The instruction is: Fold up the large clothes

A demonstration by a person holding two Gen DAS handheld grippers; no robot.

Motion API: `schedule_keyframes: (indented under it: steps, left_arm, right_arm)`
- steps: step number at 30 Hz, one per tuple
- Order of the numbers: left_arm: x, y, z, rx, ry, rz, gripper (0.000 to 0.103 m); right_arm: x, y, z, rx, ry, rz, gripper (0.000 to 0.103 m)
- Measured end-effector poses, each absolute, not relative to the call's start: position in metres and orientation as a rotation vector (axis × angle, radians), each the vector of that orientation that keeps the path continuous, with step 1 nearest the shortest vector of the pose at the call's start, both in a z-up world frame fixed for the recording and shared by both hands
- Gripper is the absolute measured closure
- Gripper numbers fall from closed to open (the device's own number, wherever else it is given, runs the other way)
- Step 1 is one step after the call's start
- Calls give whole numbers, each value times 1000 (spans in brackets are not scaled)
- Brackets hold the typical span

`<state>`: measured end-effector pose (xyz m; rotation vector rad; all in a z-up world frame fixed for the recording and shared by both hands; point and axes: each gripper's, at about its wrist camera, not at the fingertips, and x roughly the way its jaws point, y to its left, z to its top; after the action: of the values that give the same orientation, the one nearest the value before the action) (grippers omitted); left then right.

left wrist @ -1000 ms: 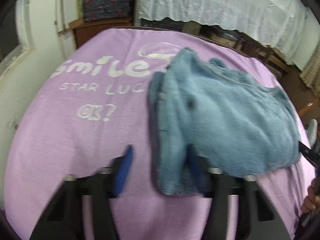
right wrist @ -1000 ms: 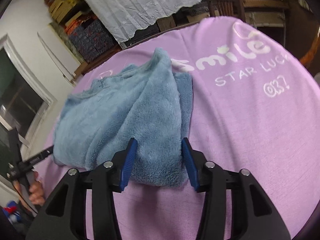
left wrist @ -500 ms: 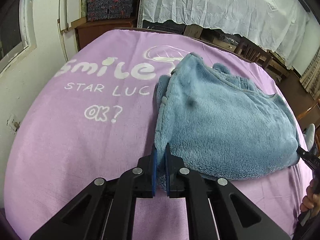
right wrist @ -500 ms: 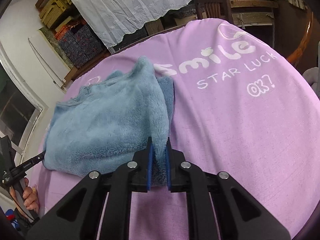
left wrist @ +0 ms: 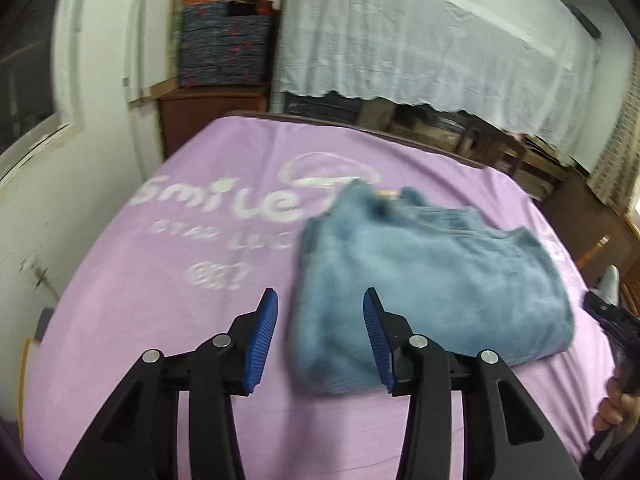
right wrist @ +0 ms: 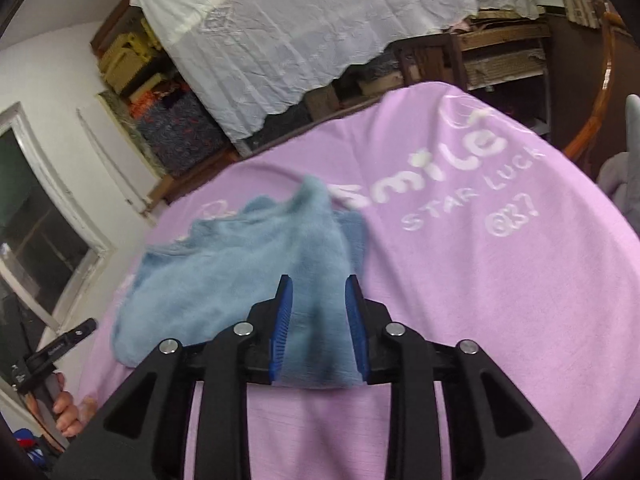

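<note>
A blue fleece garment (left wrist: 424, 276) lies folded on the purple cloth-covered table (left wrist: 160, 280); it also shows in the right wrist view (right wrist: 240, 264). My left gripper (left wrist: 320, 336) is open, lifted back from the garment's near left corner, holding nothing. My right gripper (right wrist: 318, 320) is open, its blue pads either side of the garment's near edge, which lies between them without being pinched.
The purple cloth bears white "Smile STAR LUCK OK?" lettering (left wrist: 224, 204). A white lace-covered shelf (left wrist: 420, 40) and stacked boxes (left wrist: 224, 44) stand behind the table. A wall and window (right wrist: 36, 208) are to one side.
Both grippers were shut on the garment's near edge half a second ago; now both have opened, let go and pulled back and up. The garment lies flatter.
</note>
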<state>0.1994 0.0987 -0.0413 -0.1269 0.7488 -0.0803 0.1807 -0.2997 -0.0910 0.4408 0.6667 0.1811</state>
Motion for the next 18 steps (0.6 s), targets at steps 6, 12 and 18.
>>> schedule_keyframes:
  steps: [6,12,18]
  left_arm:
    - [240,35,-35,-9,756,-132,57]
    - [279,8,-73,4,835,-194,56]
    - [293,33,-95,-13,853,-155,54]
  right_arm:
    - [218,-237,-79,443,731,373,76]
    - [264,-191,-96,469,845,507,76]
    - [287,-210,-129,511,949,487,103]
